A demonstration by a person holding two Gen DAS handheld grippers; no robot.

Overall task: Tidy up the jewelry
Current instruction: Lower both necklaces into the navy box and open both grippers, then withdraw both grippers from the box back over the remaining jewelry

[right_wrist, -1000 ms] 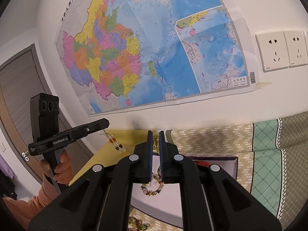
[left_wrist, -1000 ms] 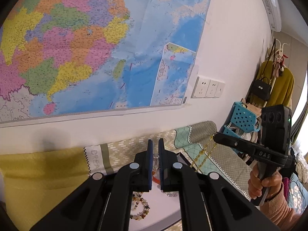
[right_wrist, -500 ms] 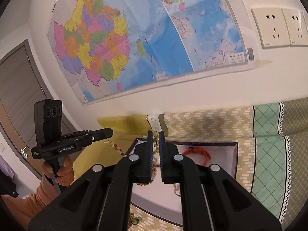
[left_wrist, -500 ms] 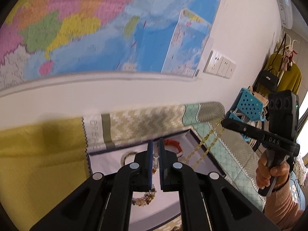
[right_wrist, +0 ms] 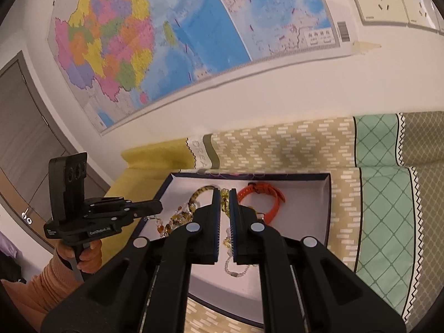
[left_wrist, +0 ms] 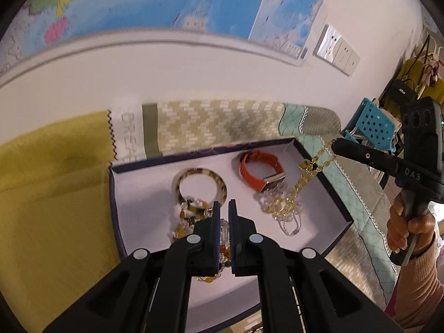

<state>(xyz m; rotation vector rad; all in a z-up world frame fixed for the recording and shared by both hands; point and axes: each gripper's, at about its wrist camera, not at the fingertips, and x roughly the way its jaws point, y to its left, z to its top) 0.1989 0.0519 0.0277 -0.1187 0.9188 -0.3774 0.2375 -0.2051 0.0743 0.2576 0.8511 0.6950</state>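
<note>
- The left gripper is clamped on a beaded bracelet of amber and clear beads, whose loop hangs down into the open box; pinching 1 strand lets the rest drape freely, probably so it can be laid flat.
- The right gripper is clamped on a gold chain necklace. The chain runs taut from its tips down to a heap on the box floor, so most of its length already rests inside.
- Both grippers point down over the box, which suggests the 2 pieces are being set down together.
- The box is shallow, dark-walled and white-lined, and sits on a patterned cloth by the wall.
- Inside lie a tortoiseshell bangle near the middle and an orange watch strap toward the far right corner, well apart.
- A clear crystal strand lies under the gold chain's heap; they touch, so tangling is a risk.
- The beaded bracelet overlaps the bangle's near edge.
- I judge the task well along: releasing both pieces remains.
</note>
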